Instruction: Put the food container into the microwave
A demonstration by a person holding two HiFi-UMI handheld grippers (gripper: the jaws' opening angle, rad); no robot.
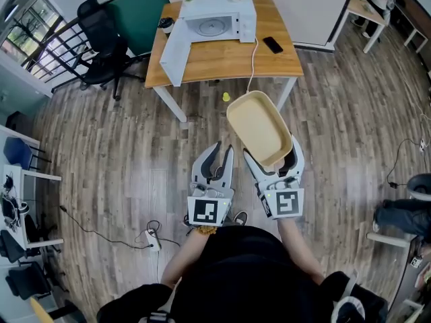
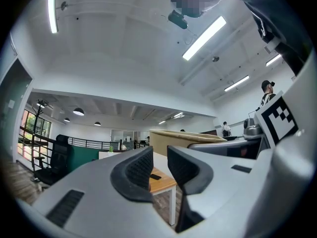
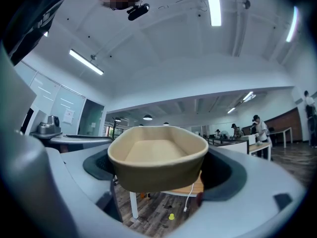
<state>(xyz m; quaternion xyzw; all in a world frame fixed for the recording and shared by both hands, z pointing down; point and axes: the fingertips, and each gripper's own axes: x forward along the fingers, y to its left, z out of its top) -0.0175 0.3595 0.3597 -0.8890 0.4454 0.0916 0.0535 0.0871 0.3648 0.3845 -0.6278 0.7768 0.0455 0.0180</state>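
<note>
A beige, empty food container (image 1: 259, 126) is held off the floor, with my right gripper (image 1: 273, 157) shut on its near end. In the right gripper view the food container (image 3: 158, 157) fills the space between the jaws of the right gripper (image 3: 161, 168). My left gripper (image 1: 221, 155) hangs just left of it, jaws a little apart and holding nothing; the left gripper (image 2: 159, 165) shows a narrow gap. The white microwave (image 1: 215, 20) stands on a wooden table (image 1: 229, 59) well ahead, its door (image 1: 176, 52) swung open to the left.
A black phone (image 1: 273, 44) and a white cable (image 1: 253, 62) lie on the table right of the microwave, a dark cup (image 1: 166, 24) left of it. A small yellow object (image 1: 226, 97) sits on the floor under the table. An office chair (image 1: 101, 39) stands left.
</note>
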